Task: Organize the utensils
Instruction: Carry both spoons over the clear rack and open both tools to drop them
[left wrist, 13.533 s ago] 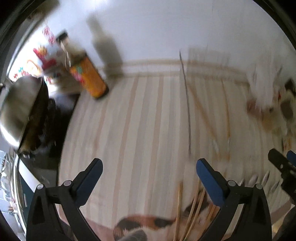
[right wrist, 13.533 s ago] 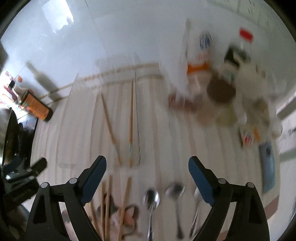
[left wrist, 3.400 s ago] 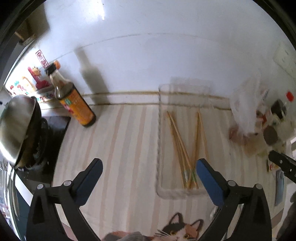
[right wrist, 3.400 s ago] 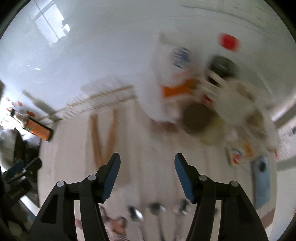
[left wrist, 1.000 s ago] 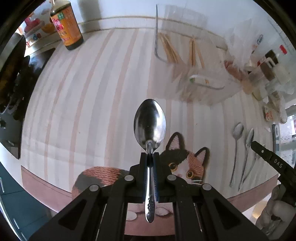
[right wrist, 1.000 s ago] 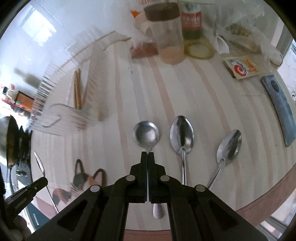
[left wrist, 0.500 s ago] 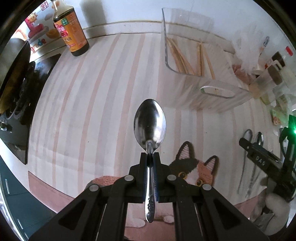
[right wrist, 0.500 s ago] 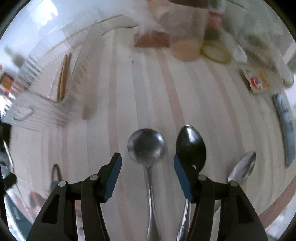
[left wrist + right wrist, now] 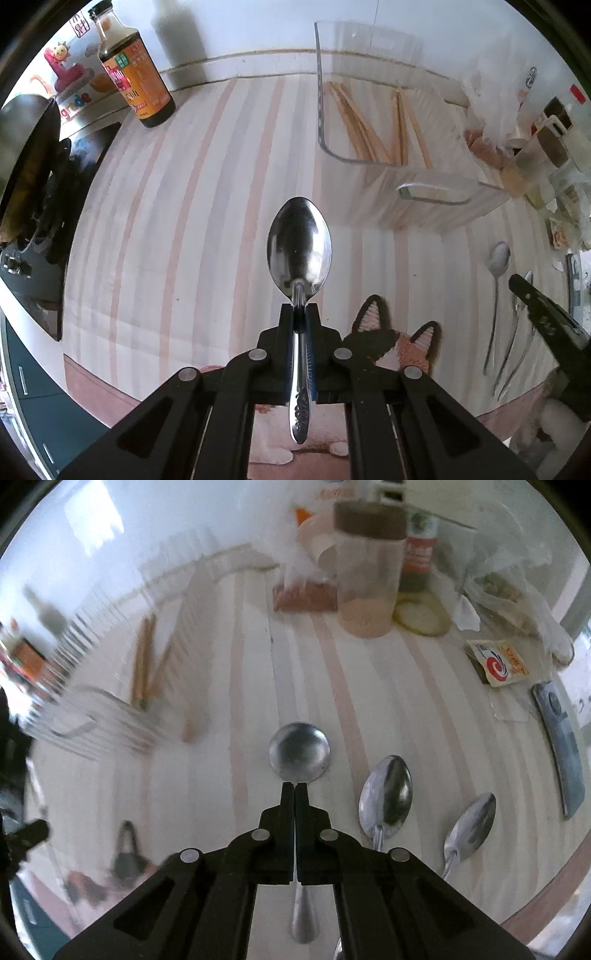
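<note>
Both tools pinch spoons — left tool (image 9: 300, 312) and right tool (image 9: 294, 790) — bowls pointing forward.

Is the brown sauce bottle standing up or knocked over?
Standing up. The brown sauce bottle with the orange label rests on its base by the wall, black cap on top.

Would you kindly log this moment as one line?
left claw: shut on oval spoon | right claw: shut on round spoon | clear bin: chopsticks inside

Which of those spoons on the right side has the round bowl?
The one clamped in the right hand-held gripper: this round spoon has a circular bowl, while the two spoons lying to its right have oval bowls.
</note>
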### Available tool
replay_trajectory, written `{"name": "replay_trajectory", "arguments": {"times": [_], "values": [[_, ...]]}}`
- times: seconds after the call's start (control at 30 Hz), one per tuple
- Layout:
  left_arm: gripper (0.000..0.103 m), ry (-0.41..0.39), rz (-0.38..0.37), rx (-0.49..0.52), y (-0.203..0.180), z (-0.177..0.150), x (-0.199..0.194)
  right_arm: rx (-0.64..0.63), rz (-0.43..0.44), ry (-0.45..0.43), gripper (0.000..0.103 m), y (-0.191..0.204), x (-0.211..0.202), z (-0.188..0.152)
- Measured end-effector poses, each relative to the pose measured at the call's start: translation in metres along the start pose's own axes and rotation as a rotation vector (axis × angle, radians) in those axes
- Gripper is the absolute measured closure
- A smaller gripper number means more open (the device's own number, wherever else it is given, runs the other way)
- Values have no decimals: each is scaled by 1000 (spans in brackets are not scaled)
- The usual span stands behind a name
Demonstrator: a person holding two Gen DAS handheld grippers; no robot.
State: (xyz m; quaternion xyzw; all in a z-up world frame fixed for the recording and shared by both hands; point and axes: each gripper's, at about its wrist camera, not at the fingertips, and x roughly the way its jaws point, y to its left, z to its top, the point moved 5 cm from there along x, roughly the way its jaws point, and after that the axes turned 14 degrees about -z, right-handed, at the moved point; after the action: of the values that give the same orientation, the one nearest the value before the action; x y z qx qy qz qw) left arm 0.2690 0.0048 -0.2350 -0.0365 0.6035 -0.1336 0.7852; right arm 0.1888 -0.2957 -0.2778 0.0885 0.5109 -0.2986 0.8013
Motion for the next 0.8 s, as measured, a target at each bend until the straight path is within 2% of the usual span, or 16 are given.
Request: {"name": "replay_trajectory", "arguments": {"times": [0.23,0.33,0.37,0.4,0.47,0.6,0.73,0.77,0.8], "values": [[99,-23,-14,2,1,2,-15,90,92,13,103,-20,-19,11],[99,-28,-3,-1,3,3,-15,87,124,92,102,-16,-4,12],[99,-27,1,-4,4,4,-14,82,114,105,94,-16,1,11],[99,-24,7,-8,5,4,-12,65,104,118,71,-12,9,12],[99,-16,18,-14,8,3,-7,38,79,113,39,-6,19,11],[99,10,41,-11,11,1,6,-38,-29,90,36,10,48,13],[99,28,59,-3,10,0,14,-117,-117,-2,38,25,54,15],[99,29,59,-4,10,0,15,-135,-138,-30,41,30,55,15],[99,30,59,-7,10,0,16,-135,-128,-54,54,32,53,15]]}}
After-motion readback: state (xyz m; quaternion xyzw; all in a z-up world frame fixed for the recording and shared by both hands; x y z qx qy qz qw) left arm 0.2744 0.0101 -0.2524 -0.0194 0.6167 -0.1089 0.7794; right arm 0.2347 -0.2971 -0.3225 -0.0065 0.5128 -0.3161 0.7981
